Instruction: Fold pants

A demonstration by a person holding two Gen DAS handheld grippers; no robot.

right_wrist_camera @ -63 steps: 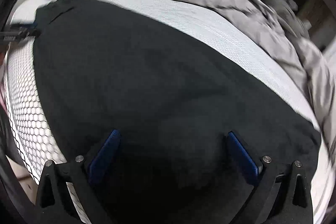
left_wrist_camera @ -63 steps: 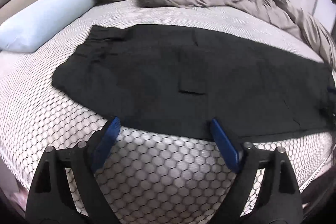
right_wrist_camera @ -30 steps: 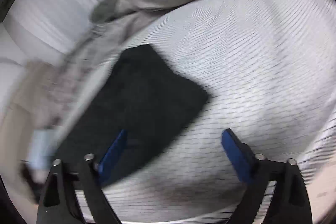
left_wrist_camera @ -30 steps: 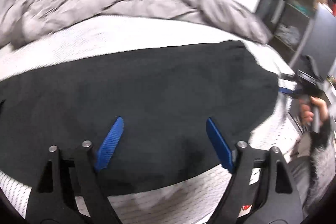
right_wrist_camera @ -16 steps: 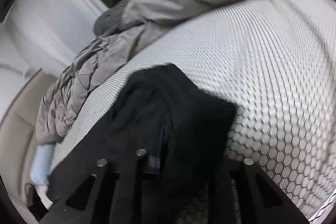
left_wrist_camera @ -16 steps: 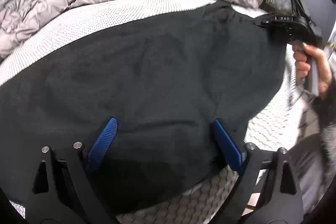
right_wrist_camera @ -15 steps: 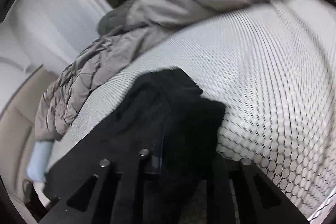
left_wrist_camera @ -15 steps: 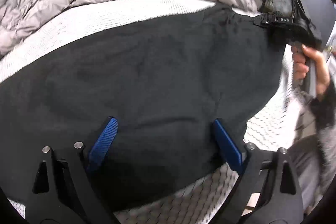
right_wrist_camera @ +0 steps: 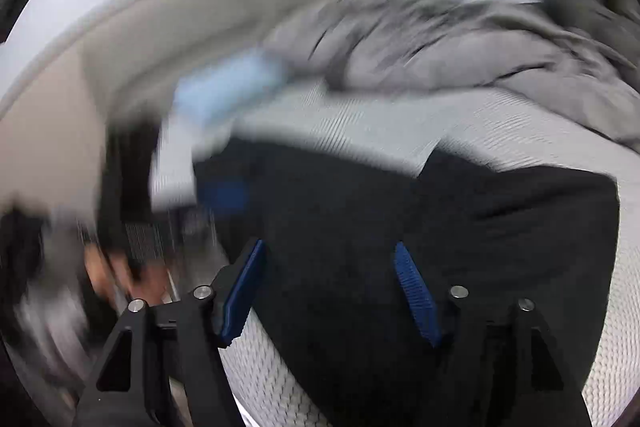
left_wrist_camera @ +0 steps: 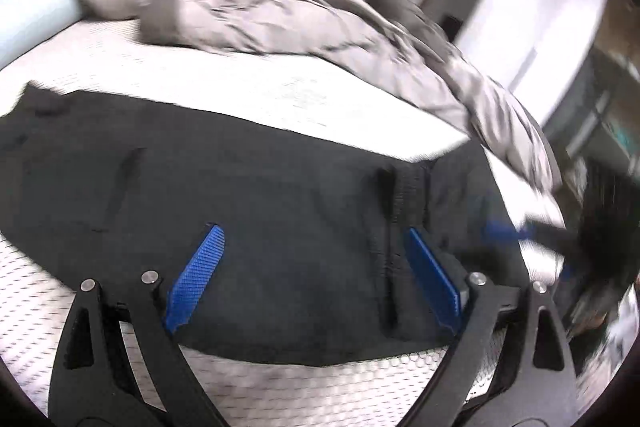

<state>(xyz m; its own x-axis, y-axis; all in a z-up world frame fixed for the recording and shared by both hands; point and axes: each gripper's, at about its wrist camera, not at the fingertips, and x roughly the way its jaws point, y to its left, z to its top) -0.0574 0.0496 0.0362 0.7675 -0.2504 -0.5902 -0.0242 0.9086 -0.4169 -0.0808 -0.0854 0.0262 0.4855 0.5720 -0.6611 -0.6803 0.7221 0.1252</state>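
We see the black fabric pants [left_wrist_camera: 280, 195] lying flat on the white honeycomb-textured mattress cover [left_wrist_camera: 320, 387], long axis running left to right across the left wrist view, directly ahead of and between the fingers. A vertical seam or hem band [left_wrist_camera: 404, 195] sits just ahead of the right-side finger. In the right wrist view the pants [right_wrist_camera: 460, 235] fill the area ahead of and between the fingers, with a doubled layer's corner ahead of the right-side finger.

The left gripper [left_wrist_camera: 314, 267] has its blue-padded fingers [left_wrist_camera: 196, 279] spread wide, released, holding nothing. The right gripper [right_wrist_camera: 328, 291] also stands parted and released, its fingers [right_wrist_camera: 416, 291] over the cloth without clamping it.

Beyond the fingertips, a crumpled grey-brown quilted duvet [left_wrist_camera: 280, 7] lies along the far side of the mattress. A pale blue cylindrical bolster pillow [left_wrist_camera: 28, 15] lies far left of the fingers. White walls and dark shelving stand behind; the right wrist view is heavily motion-blurred on its left.

Compared with half a second ago, the right gripper no longer clamps the dark cloth. The pants now span a shorter length, with one end laid over the rest.
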